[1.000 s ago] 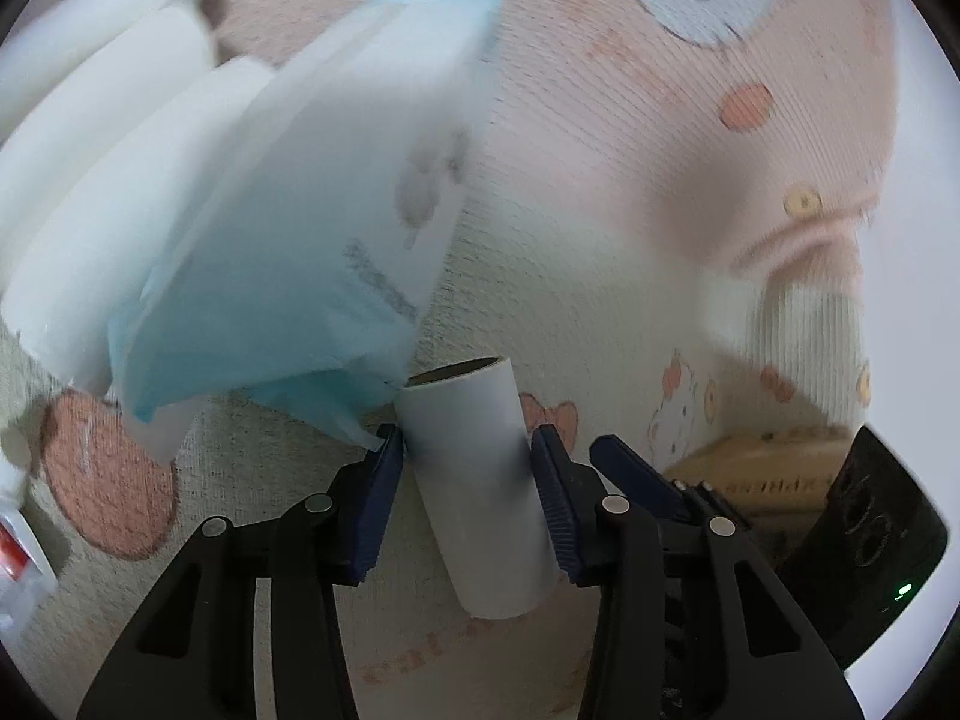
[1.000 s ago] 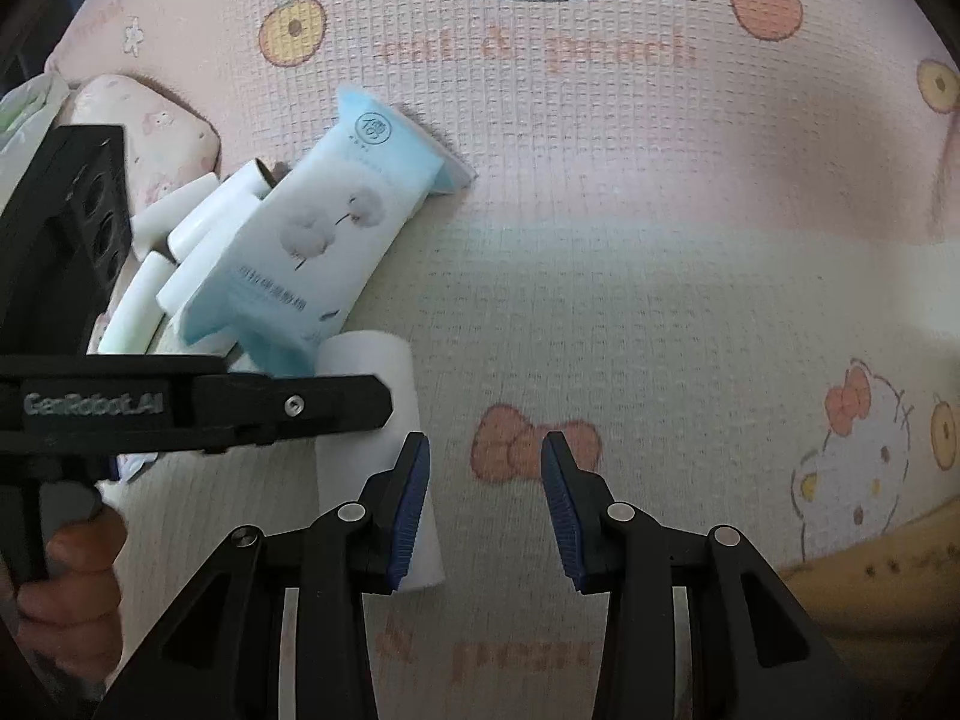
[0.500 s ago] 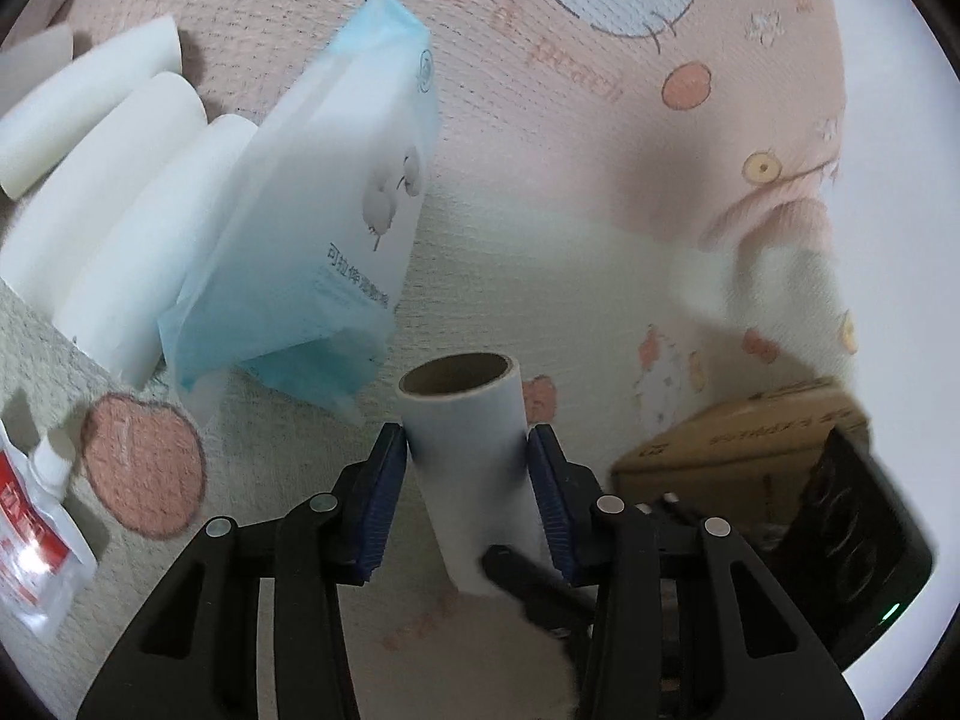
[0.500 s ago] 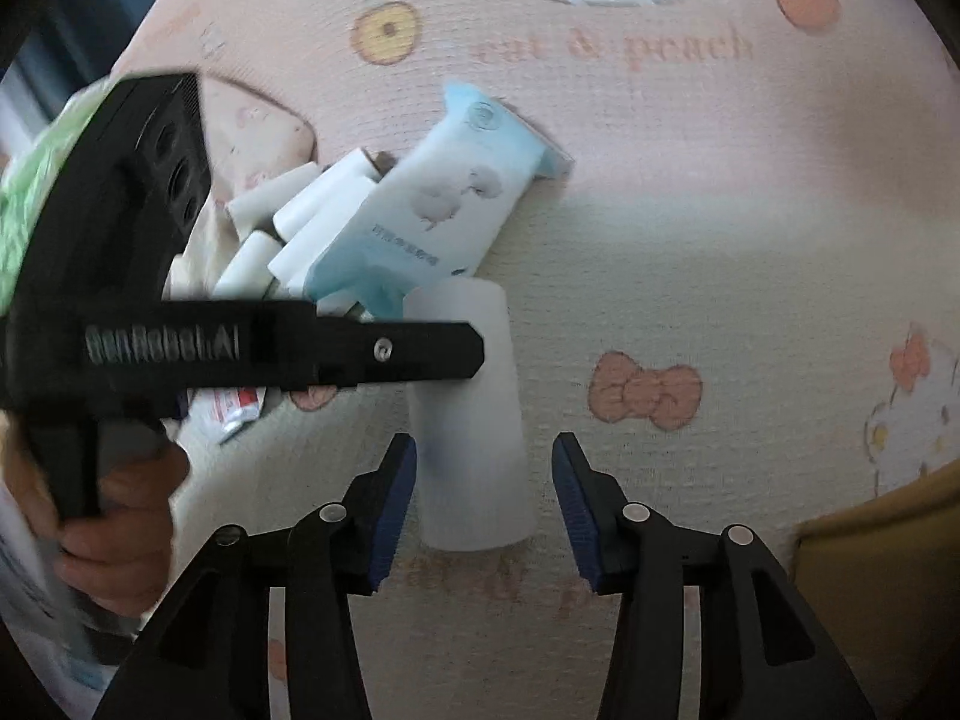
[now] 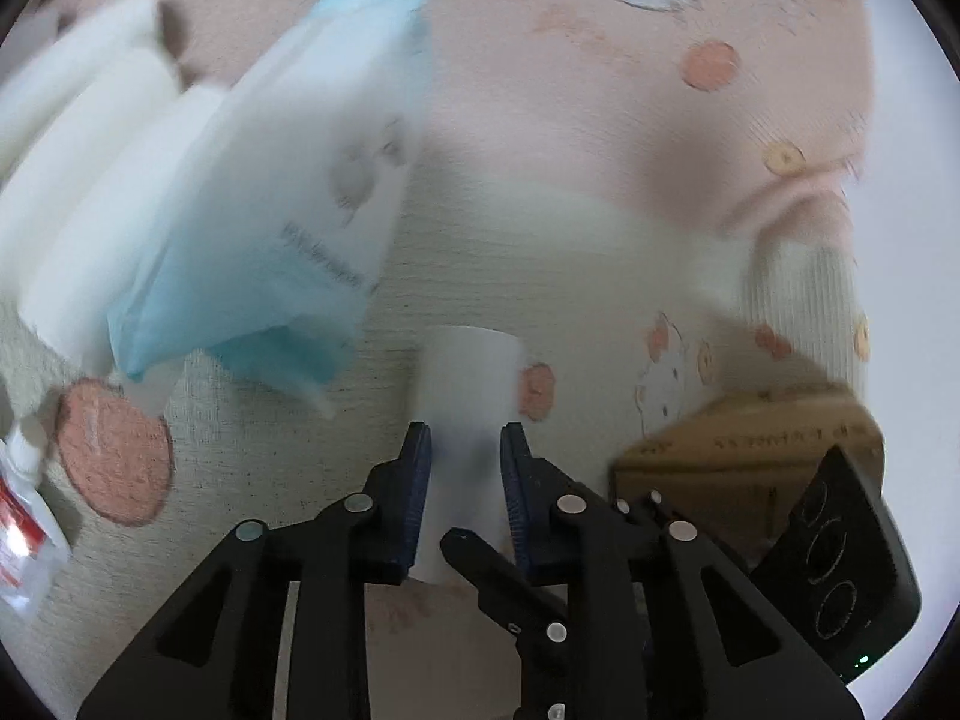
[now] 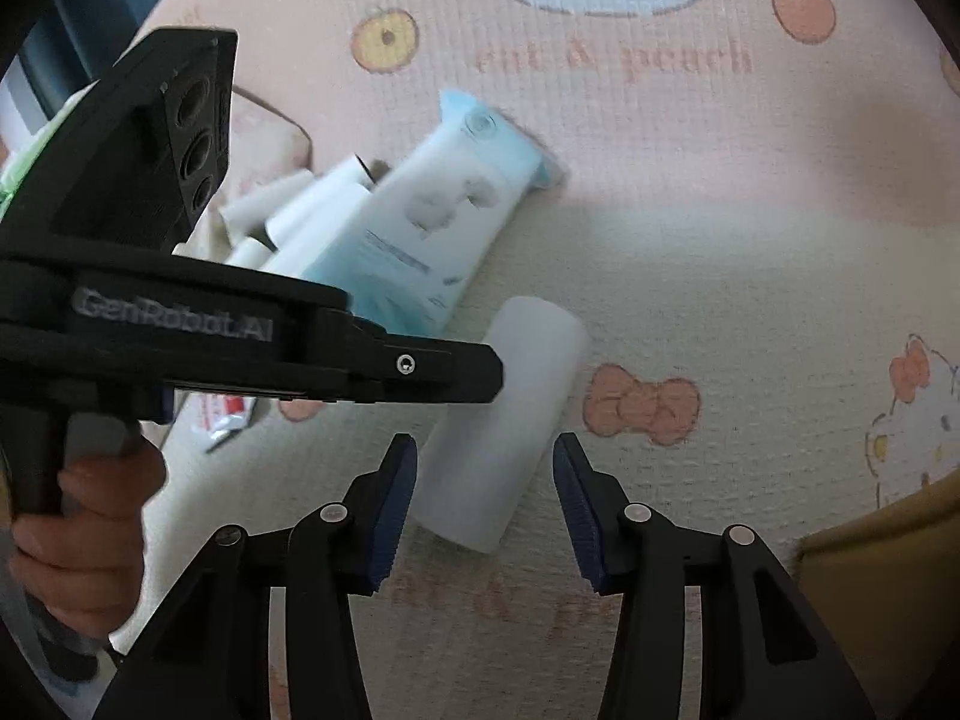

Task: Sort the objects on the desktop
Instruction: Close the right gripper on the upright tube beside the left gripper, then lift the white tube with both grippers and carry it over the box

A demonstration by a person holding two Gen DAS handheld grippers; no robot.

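A white paper tube (image 5: pixel 465 414) is lying on the patterned pink cloth (image 5: pixel 540 180), sitting between the fingers of the left gripper (image 5: pixel 465 450), whose jaws are closing onto its sides. The right gripper (image 6: pixel 485 480) is hovering over the same tube's near end, its pads standing partly apart and clear of it. Ahead and left of both tools, a blue-and-white tissue pack (image 6: pixel 432 222) is leaning on more white tubes (image 6: pixel 288 204).

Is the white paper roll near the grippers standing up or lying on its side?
Lying on its side. In the right wrist view the white paper roll stretches lengthwise across the blanket, its long curved side down.
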